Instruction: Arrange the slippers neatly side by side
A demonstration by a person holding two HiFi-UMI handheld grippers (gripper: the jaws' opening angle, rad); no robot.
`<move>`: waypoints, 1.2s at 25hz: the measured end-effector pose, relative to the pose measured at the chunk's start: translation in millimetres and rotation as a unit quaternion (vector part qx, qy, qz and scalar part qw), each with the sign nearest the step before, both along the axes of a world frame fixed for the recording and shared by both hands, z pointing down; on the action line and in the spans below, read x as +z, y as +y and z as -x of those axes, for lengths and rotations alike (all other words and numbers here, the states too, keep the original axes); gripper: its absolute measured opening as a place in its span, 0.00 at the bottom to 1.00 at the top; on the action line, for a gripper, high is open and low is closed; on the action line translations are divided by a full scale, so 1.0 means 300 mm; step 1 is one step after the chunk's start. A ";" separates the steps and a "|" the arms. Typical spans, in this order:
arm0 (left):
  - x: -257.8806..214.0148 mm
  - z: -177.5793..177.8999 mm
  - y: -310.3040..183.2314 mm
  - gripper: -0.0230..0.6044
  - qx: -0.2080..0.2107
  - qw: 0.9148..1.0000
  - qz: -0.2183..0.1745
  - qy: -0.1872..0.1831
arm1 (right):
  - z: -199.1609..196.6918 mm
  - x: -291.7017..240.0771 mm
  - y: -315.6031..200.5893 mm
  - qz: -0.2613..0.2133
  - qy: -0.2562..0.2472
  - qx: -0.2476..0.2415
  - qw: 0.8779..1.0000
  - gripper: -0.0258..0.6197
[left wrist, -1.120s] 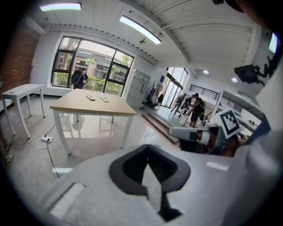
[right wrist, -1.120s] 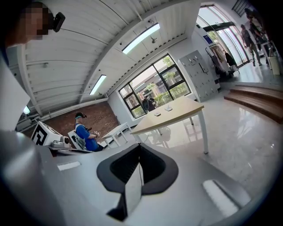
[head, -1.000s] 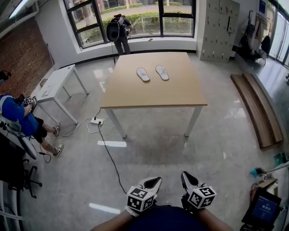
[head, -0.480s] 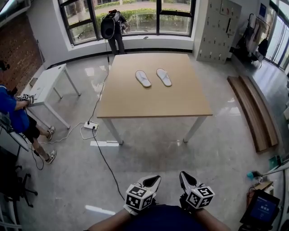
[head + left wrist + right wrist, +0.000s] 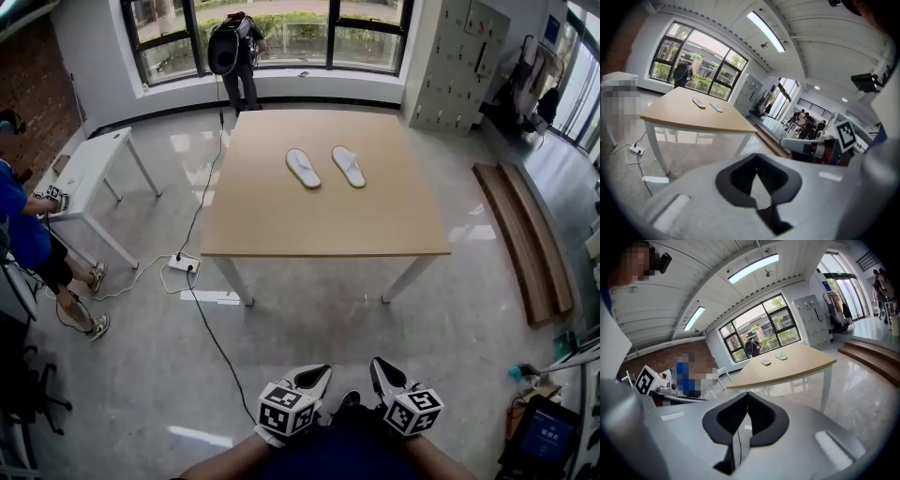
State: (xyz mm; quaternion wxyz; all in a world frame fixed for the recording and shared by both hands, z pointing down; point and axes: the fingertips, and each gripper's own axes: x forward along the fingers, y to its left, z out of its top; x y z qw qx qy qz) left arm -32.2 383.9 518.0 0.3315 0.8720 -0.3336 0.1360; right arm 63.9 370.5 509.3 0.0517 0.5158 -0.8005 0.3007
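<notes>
Slippers [image 5: 303, 168] lengthwise away, slanting left, left gripper [image 5: 317, 377] and right gripper [image 5: 384, 372] fingers closed, empty

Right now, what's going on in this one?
A person holds the left gripper and the right gripper low against the body, both shut and empty, standing back from the square light-wood table. On its far half lie a white flat slipper and a second white flat slipper, roughly parallel with a gap between them. Neither is being touched.
</notes>
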 end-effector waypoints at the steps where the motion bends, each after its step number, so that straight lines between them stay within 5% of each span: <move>1: 0.005 0.001 -0.007 0.04 0.001 1.000 0.001 -0.001 | 0.005 0.005 -0.010 0.002 -0.001 -0.002 1.000 0.06; 13: 0.002 0.069 -0.321 0.04 -0.076 0.996 -0.019 -0.041 | 0.045 -0.001 -0.382 -0.016 -0.039 -0.064 0.997 0.06; 30: -0.034 -0.129 -0.790 0.04 -0.092 0.993 -0.028 -0.070 | -0.139 -0.020 -0.891 -0.018 -0.072 -0.093 0.993 0.06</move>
